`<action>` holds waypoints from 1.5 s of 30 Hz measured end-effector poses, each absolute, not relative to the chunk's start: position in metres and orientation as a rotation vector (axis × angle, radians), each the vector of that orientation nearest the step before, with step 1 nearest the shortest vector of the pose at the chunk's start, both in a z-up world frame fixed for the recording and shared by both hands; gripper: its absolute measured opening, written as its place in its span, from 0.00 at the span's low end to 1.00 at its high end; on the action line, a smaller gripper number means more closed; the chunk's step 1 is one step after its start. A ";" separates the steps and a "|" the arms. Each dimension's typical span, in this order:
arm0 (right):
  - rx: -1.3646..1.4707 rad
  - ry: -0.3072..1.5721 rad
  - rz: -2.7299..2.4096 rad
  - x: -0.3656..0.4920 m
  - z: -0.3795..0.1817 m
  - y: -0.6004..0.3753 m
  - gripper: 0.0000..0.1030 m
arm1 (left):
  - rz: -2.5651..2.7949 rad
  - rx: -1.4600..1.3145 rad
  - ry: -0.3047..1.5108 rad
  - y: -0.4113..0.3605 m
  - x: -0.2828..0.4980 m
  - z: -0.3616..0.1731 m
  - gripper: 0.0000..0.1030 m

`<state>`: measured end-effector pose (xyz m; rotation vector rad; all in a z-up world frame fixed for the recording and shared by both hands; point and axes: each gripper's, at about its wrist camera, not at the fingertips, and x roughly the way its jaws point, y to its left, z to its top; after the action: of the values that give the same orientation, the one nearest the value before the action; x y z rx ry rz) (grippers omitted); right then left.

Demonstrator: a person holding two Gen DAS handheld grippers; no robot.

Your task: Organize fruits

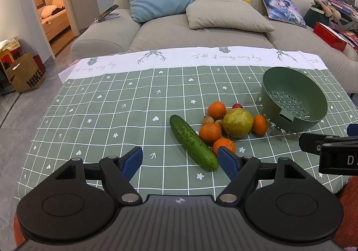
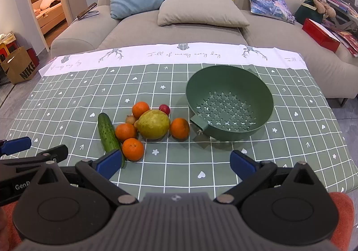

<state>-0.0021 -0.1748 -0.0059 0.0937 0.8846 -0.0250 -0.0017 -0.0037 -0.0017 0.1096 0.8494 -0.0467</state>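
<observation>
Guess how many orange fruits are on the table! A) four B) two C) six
A: four oranges sit around the big yellow-green fruit on the tablecloth, beside the cucumber; none is in the green colander yet.

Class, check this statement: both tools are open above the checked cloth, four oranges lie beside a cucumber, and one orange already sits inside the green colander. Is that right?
Not quite. The green colander holds nothing; the right wrist view shows its perforated floor bare. All four oranges, such as the nearest orange, lie on the checked cloth by the cucumber. The left tool and right tool are open.
</observation>
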 end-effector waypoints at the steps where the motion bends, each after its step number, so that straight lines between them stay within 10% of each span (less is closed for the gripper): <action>1: 0.093 0.886 -0.025 -0.002 -0.006 -0.175 0.96 | -0.046 0.108 0.851 -0.003 -0.001 -0.002 0.87; 17: 0.059 0.862 0.068 0.007 -0.035 -0.175 0.96 | -0.104 0.007 0.958 0.010 0.017 -0.022 0.86; 25: -0.067 0.777 0.186 0.017 -0.051 -0.163 0.95 | -0.150 0.002 1.007 0.009 0.038 -0.039 0.60; 33: -0.104 0.800 0.255 0.055 -0.069 -0.151 0.70 | -0.120 -0.085 1.041 0.019 0.072 -0.055 0.56; 45: -0.257 0.867 0.321 0.120 -0.107 -0.135 0.64 | -0.110 -0.133 1.176 0.024 0.126 -0.093 0.56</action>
<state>0.1196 -0.1352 -0.1069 -0.2573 0.8667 0.3210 0.1256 0.0237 -0.0930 -0.1330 1.1760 -0.1097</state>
